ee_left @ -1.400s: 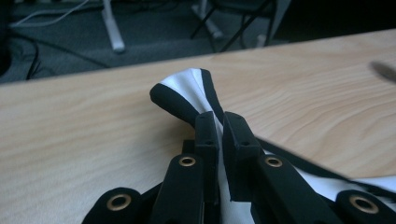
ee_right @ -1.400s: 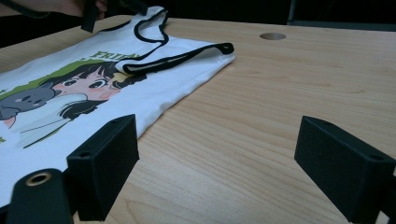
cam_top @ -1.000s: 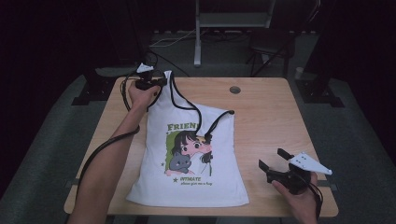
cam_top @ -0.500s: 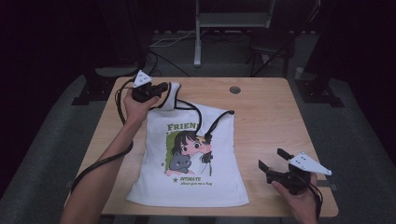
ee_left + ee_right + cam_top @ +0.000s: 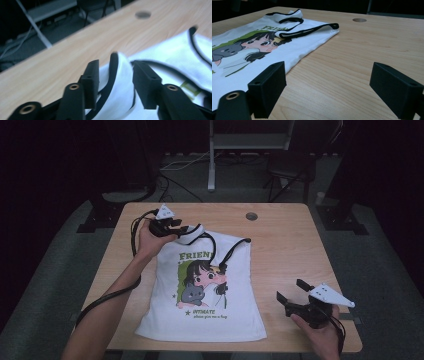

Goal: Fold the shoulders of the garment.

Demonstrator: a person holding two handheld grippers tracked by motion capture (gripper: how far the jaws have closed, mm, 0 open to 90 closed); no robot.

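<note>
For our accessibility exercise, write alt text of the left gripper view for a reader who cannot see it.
The left tool's two black jaws, which have just been opening, stand either side of a raised fold of a white top edged in black trim. The garment lies on a light wooden table with a round hole near its far edge.

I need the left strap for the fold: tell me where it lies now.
In the high view the shoulder strap sits at the shirt's far left corner, folded over, between the opened jaws of the left gripper, near the table's far left edge.
</note>
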